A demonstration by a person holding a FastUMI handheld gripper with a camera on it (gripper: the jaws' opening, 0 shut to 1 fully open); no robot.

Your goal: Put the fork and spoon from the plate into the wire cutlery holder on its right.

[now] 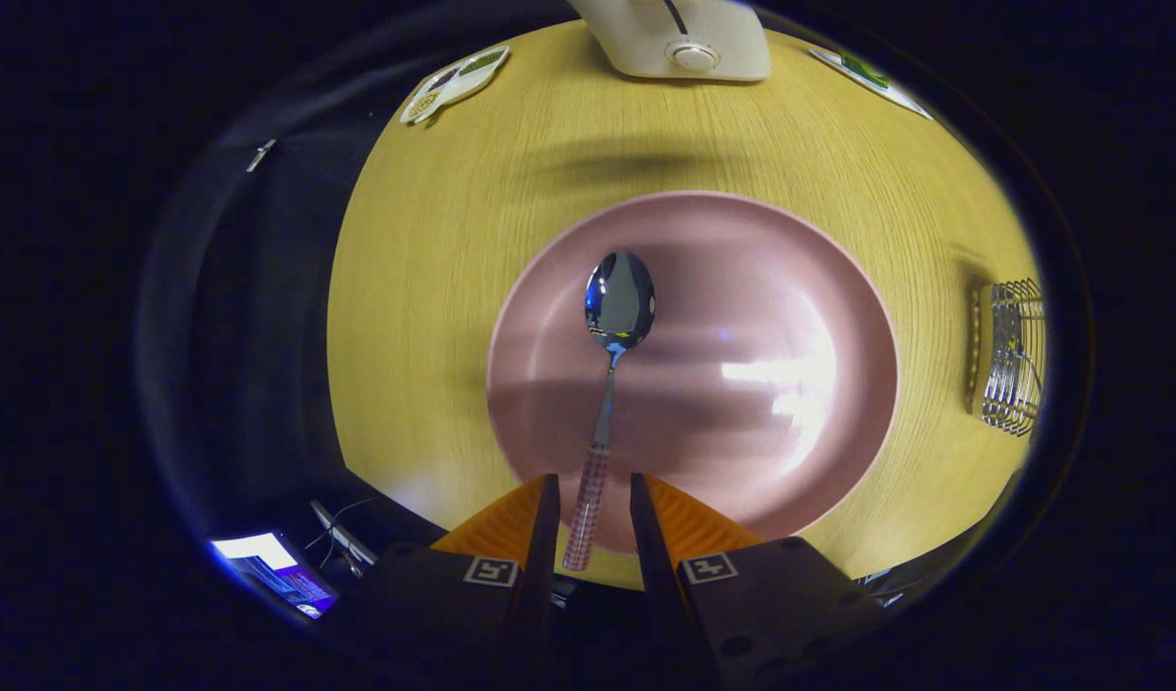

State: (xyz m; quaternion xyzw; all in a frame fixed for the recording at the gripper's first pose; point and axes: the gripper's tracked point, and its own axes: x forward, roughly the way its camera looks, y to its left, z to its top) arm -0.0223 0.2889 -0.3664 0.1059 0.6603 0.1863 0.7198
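Observation:
A spoon (pixel 619 302) with a shiny bowl and a red-checked handle lies on the pink plate (pixel 818 288), its bowl pointing away from me. The handle reaches over the plate's near rim and sits between my fingers. My gripper (pixel 589 489) is open, with a small gap on each side of the handle and neither finger pressing on it. The wire cutlery holder (pixel 1008 357) stands on the wooden table to the right of the plate, well off from the fingers. What it holds I cannot tell.
A white appliance (pixel 684 43) stands at the table's far edge beyond the plate. A small printed card (pixel 453 82) lies far left, another (pixel 871 77) far right. Below the table's near left edge a lit screen (pixel 276 571) and cables show.

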